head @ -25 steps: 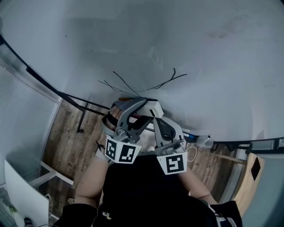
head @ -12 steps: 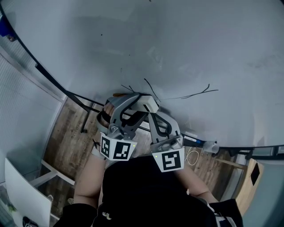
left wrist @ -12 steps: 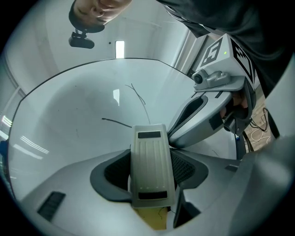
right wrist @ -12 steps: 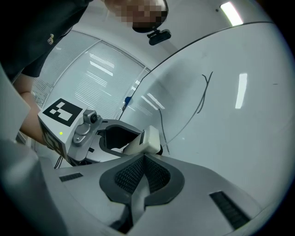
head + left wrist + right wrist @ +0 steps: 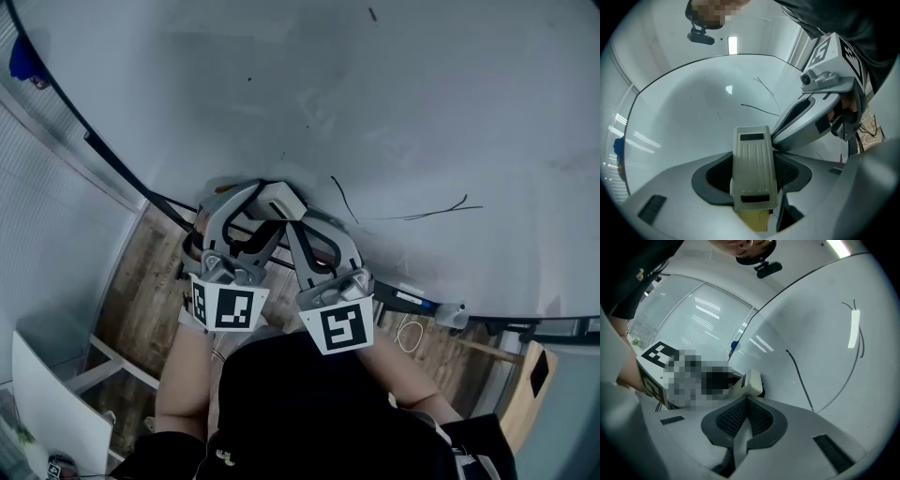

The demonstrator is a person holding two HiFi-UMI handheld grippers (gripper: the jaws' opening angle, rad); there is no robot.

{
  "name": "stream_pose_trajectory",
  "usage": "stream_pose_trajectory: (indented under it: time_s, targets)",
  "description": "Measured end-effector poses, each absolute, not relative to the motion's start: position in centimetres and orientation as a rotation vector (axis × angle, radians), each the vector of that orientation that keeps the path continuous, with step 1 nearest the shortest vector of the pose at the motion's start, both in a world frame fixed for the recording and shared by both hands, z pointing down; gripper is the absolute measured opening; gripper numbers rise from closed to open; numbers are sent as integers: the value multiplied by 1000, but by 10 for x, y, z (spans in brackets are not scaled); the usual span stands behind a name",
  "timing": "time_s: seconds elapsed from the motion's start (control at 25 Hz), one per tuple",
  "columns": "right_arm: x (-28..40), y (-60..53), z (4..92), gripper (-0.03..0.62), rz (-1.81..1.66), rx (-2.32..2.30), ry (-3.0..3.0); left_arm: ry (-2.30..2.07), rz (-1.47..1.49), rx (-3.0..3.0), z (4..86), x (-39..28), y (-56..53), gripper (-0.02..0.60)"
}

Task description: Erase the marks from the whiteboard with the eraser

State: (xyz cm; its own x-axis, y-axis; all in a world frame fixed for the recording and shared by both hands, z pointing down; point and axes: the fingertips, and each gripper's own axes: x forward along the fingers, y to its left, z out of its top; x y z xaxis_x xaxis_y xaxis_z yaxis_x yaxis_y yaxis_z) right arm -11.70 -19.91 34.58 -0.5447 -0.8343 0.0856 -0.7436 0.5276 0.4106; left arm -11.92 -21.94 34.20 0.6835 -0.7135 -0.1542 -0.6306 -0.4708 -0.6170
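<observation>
Two grippers are up against the whiteboard (image 5: 403, 103), side by side and close to its lower edge. The left gripper (image 5: 265, 202) has its jaws clamped on the eraser (image 5: 753, 164), a pale ribbed block that sticks out past the jaw tips with its far end at the board's surface. The right gripper (image 5: 746, 419) has its jaws pressed together with nothing between them, and its tip sits just beside the eraser, on the eraser's right.

Thin black marks (image 5: 412, 215) run across the board to the right of both grippers, not far above the lower edge: one short curved stroke nearest the right gripper, then a long, nearly level line that ends in a small fork. The eraser is apart from these lines. One small dark dash (image 5: 372, 14) sits high up near the top edge, and a few faint specks dot the middle of the board.

Below the board's dark frame a wooden floor (image 5: 141, 291) shows, and a loop of white cord (image 5: 407, 332) lies under the lower edge to the right of the grippers.
</observation>
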Motion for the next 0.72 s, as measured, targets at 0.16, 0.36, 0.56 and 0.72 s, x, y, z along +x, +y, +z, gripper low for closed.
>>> stream_pose_trajectory:
  time_s: [0.16,0.36,0.56,0.72]
  targets:
    - [-127,-203,342,28,-438,1259,-2533,1112,-153,-2255,340,-129,-226,264]
    - [-113,-184,338,28,-369,1267,-2598,1239,-190,-2238,340,-128,-228,262]
    - [-84,-163,337,28,-333,1305,-2623,1308,-201,-2297,337,-125,-228,261]
    - [-57,-150,335,28,-343,1305,-2614,1338,-153,-2371,343,-110,-222,261]
